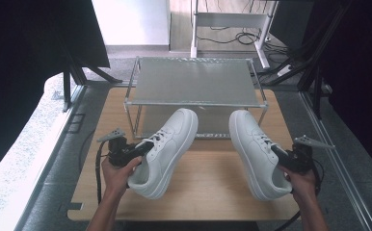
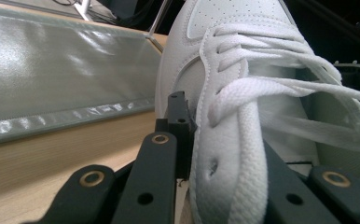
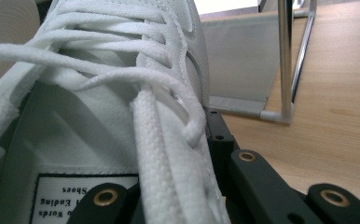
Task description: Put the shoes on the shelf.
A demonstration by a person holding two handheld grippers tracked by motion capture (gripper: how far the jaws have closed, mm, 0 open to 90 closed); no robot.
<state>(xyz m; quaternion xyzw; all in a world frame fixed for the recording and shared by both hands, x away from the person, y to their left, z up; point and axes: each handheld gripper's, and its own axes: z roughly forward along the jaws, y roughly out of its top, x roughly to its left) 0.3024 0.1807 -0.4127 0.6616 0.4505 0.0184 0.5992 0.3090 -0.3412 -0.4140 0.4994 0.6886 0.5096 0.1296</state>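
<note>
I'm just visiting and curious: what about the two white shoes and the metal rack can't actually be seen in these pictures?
- Left shoe: inner jaw hidden inside it, left gripper view.
- Right shoe: tongue label cut by the bottom edge, print too small, right gripper view.
- Rack: lower level hidden under its top shelf, high view.

We see a wooden tabletop [image 1: 213,178] with a metal-framed rack [image 1: 196,82] standing at its far end, its grey shelf [image 1: 193,79] spanning between chrome posts [image 3: 285,60]. Beyond the rack we see a white desk frame [image 1: 230,21] on the floor, with dark cables [image 1: 232,37] trailing under it. To the left we see a speckled grey surface [image 1: 15,149] running alongside the table, and black panels [image 1: 25,43] stand on both sides.
</note>
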